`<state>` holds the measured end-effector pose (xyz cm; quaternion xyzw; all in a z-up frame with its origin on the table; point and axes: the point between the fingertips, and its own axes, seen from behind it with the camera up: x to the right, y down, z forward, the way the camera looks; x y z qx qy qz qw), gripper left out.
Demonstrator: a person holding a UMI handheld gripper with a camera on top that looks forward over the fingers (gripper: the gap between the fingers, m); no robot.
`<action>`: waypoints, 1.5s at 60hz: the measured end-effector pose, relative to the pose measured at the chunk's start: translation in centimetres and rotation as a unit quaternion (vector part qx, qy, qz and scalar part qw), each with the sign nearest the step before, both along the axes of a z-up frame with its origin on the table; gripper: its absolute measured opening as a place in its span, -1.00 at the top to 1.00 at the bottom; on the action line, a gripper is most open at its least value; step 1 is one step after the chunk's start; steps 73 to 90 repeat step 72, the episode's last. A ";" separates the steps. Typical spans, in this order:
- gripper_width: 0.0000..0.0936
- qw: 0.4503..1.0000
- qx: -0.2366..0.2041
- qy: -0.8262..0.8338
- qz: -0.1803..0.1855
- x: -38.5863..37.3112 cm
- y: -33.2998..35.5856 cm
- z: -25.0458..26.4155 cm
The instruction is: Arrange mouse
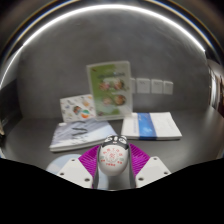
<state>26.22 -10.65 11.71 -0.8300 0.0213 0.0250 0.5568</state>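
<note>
Mouse [113, 157] clamped in tongs [113, 166], carry step; next: set it on table [190, 150] near booklets [110, 130].

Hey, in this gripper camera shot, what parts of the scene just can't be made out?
- Mouse, gripper view: held between the claw pads; its underside and near end are hidden by the fingers.
- Upright booklet against the wall: print too small to read.
- Leaflet beside it: pictures too small to identify.
- Blue-striped papers on the table: text unreadable.
- Wall sockets: too small for detail.
</note>
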 end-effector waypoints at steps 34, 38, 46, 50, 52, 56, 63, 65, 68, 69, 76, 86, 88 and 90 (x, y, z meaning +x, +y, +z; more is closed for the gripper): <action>-0.09 0.995 -0.083 0.010 0.061 -15.6 -4.2 -10.1; -0.14 0.994 -0.087 0.008 0.068 -15.6 -4.0 -10.1; -0.80 0.989 -0.109 0.025 0.092 -16.1 -5.4 -9.6; -0.78 0.989 -0.107 0.036 0.098 -15.2 -6.4 -8.7; -0.79 0.989 -0.100 0.041 0.104 -14.5 -8.2 -8.0; -0.79 0.988 -0.092 0.038 0.114 -12.6 -9.8 -6.8; -0.79 0.987 -0.087 0.031 0.130 -7.5 -13.8 -5.2; -0.79 0.987 -0.084 0.031 0.131 -5.7 -14.7 -5.0; -0.79 0.987 -0.078 0.032 0.136 -3.0 -16.0 -4.7; -0.79 0.987 -0.076 0.033 0.140 -1.6 -16.3 -4.6; -0.79 0.986 -0.074 0.033 0.146 1.1 -17.8 -4.4; -0.79 0.986 -0.074 0.033 0.146 1.1 -17.8 -4.4; -0.79 0.986 -0.074 0.033 0.146 1.1 -17.8 -4.4; -0.79 0.986 -0.074 0.033 0.146 1.1 -17.8 -4.4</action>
